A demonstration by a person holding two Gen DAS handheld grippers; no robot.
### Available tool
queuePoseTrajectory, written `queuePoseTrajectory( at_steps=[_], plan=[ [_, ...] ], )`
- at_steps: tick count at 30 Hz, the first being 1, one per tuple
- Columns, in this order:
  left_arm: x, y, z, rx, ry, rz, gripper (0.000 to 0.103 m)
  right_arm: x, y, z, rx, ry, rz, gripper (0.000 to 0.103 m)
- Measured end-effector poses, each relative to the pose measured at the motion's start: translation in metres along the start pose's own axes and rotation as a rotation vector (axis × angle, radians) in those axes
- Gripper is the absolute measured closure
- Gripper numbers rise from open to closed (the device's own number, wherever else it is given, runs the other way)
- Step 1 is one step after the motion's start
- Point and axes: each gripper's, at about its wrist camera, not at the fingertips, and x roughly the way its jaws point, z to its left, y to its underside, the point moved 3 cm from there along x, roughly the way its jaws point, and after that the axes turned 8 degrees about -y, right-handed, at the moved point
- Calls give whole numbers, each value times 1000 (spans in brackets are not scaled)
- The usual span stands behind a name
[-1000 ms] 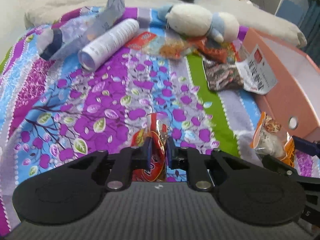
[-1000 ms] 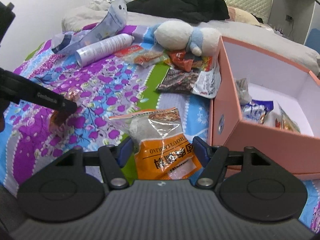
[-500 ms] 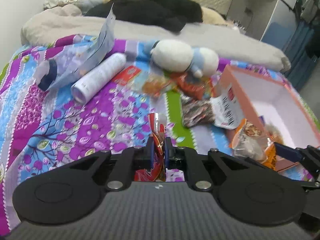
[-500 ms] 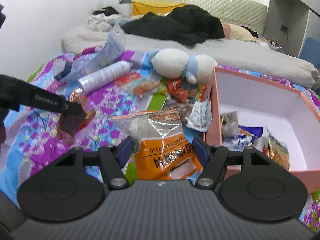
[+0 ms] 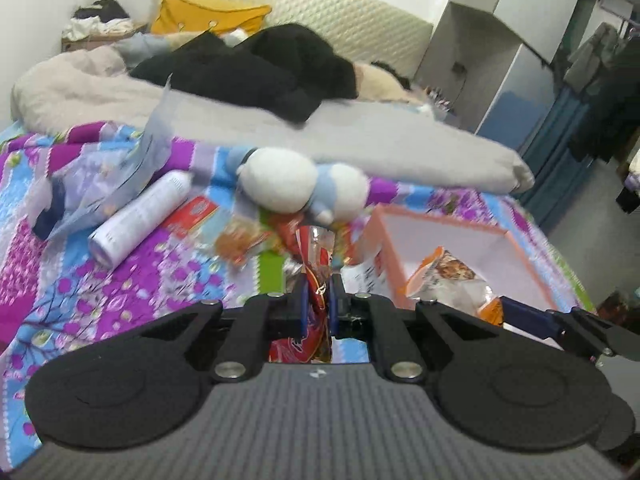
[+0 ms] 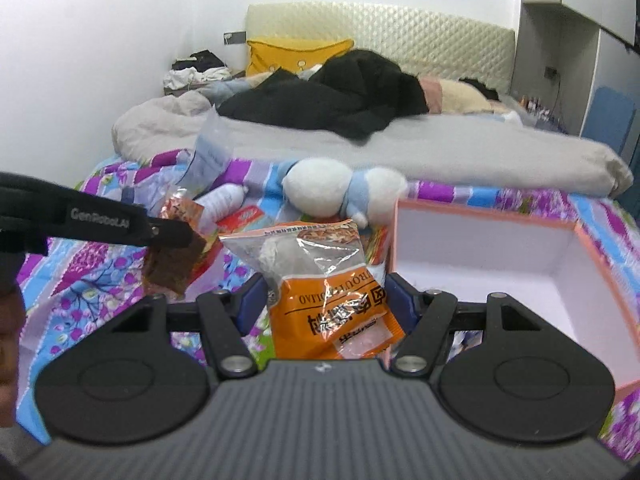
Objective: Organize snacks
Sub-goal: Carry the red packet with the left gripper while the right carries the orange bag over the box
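My left gripper (image 5: pixel 318 296) is shut on a small red snack packet (image 5: pixel 316 264) and holds it in the air above the bed; the packet also shows in the right wrist view (image 6: pixel 176 256), hanging from the left gripper's finger. My right gripper (image 6: pixel 322 300) is shut on an orange and clear snack bag (image 6: pixel 320 280), held up just left of the pink box (image 6: pixel 472 216). In the left wrist view that bag (image 5: pixel 448 280) hangs over the box (image 5: pixel 384 248). More snack packets (image 5: pixel 240 236) lie on the floral blanket.
A white plush toy (image 5: pixel 300 188), a white spray can (image 5: pixel 140 216) and a clear plastic pouch (image 5: pixel 108 184) lie on the blanket (image 5: pixel 120 300). A grey duvet and black clothes lie behind. A wardrobe (image 5: pixel 500 72) stands at the right.
Both grippers have risen with their snacks and tilted up, so more of the room shows. The orange bag has moved toward the pink box.
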Motion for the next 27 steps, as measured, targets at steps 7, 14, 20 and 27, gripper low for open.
queuePoseTrajectory(
  at_steps=[7, 14, 20, 27],
  plan=[
    [-11, -39, -37, 16, 60, -56, 91, -17, -33, -24, -8, 58, -53, 35],
    [-3, -70, -81, 44, 109, -79, 91, -30, -53, -68, 27, 127, -108, 35],
    [28, -70, -131, 97, 161, -32, 91, -30, -44, -114, 75, 194, -107, 35],
    [89, -45, -180, 159, 191, 74, 91, -10, -10, -169, 146, 255, -26, 35]
  ],
)
